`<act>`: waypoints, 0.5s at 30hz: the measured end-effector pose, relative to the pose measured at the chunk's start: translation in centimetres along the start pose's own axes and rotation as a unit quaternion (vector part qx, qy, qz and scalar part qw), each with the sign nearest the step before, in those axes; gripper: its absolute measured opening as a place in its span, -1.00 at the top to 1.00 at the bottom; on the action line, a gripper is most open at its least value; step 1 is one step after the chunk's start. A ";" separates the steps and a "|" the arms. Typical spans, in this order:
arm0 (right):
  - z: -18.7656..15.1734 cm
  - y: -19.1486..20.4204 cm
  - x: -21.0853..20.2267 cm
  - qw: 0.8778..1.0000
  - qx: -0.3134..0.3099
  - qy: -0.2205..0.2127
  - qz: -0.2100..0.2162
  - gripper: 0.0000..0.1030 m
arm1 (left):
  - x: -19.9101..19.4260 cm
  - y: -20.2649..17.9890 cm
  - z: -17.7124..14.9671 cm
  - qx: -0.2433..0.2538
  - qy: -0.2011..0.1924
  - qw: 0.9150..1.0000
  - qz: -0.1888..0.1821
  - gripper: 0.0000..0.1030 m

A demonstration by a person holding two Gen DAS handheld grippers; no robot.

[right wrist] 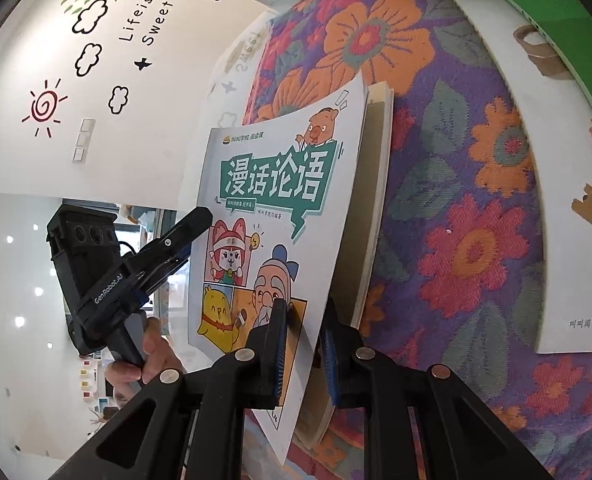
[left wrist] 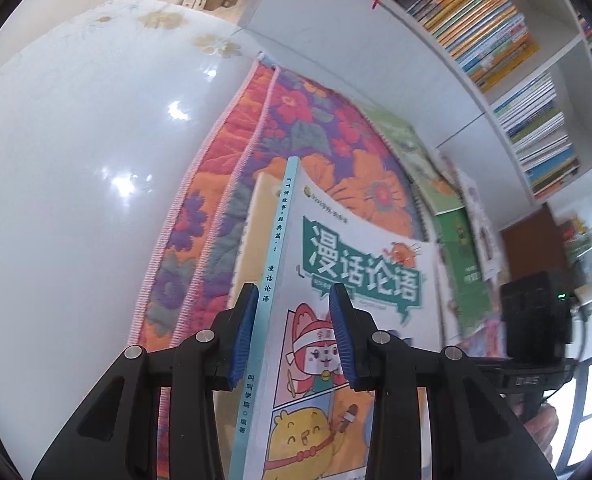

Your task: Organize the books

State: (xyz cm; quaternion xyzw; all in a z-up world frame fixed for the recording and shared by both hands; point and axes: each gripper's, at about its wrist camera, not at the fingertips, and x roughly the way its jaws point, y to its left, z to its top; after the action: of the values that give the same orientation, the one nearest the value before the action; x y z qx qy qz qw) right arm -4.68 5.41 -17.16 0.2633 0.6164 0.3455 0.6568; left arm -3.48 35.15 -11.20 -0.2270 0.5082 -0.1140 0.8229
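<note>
While both tongs grip the comic book (right wrist: 272, 208), loose books (left wrist: 455, 256) crowd the floral quilt (right wrist: 475, 208).

In front of me lies a floral quilt (right wrist: 467, 216), thick and woven, with orange, red and purple flowers and a pink ribbed edge. It rests on a glossy white floor (left wrist: 76, 168) that reflects ceiling lights. Several books lie flat on the quilt along its far side: a green-covered book (left wrist: 461, 264) and, beside it, a white picture book (right wrist: 575, 280) with a brown cartoon animal on it. Beyond the quilt stands a white bookshelf (left wrist: 491, 108), its compartments packed with rows of thin, colourful books (left wrist: 491, 40) standing spine out.
</note>
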 end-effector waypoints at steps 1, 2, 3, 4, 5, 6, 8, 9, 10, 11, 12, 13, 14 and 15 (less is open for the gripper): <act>0.0 0.1 0.0 1.000 -0.002 0.000 -0.002 0.67 | 0.2 -0.1 0.0 0.002 0.002 1.000 0.009 0.37; 0.0 0.1 0.0 1.000 -0.003 0.000 -0.002 0.67 | 0.3 -0.2 0.0 0.005 0.003 1.000 0.016 0.37; -0.1 0.2 0.0 1.000 -0.002 0.000 -0.001 0.67 | 0.3 -0.2 0.0 0.007 0.003 1.000 0.018 0.37; -0.1 0.1 0.1 1.000 -0.001 -0.001 0.000 0.67 | 0.3 -0.2 -0.1 0.008 0.004 1.000 0.019 0.37; -0.2 0.1 0.1 1.000 0.001 -0.001 0.001 0.68 | 0.3 -0.2 -0.1 0.010 0.005 1.000 0.022 0.37; -0.2 0.0 0.1 1.000 0.001 -0.001 0.003 0.68 | 0.2 -0.2 -0.2 0.013 0.004 1.000 0.027 0.37; -0.2 0.0 0.0 1.000 0.000 -0.002 0.004 0.68 | 0.2 -0.2 -0.1 0.018 0.003 0.999 0.042 0.35; -0.3 0.0 0.0 1.000 -0.002 -0.004 0.004 0.68 | 0.3 -0.2 -0.2 0.020 0.003 0.998 0.053 0.33; -0.5 0.0 0.0 1.000 -0.003 -0.006 0.003 0.68 | 0.4 -0.2 -0.2 0.023 0.003 0.998 0.061 0.33; -0.5 0.2 0.0 1.000 -0.004 -0.008 0.001 0.68 | 0.5 -0.1 -0.2 0.024 0.004 0.998 0.063 0.33; -0.6 0.2 0.0 1.000 -0.006 -0.010 -0.001 0.68 | 0.5 -0.2 -0.2 0.025 0.004 0.998 0.065 0.33; -0.7 0.3 0.0 1.000 -0.008 -0.010 -0.003 0.68 | 0.5 -0.3 -0.3 0.029 0.004 0.997 0.068 0.33; -0.7 0.4 0.0 1.000 -0.010 -0.010 -0.005 0.68 | 0.5 -0.4 -0.3 0.032 0.004 0.997 0.070 0.33; -0.7 0.5 0.0 1.000 -0.011 -0.010 -0.006 0.68 | 0.5 -0.4 -0.3 0.033 0.004 0.997 0.070 0.33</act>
State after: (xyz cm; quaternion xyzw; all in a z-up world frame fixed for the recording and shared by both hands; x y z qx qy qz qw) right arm -5.48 5.63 -16.86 0.2562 0.6074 0.3453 0.6680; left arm -3.52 34.52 -11.49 -0.1633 0.5217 -0.0736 0.8341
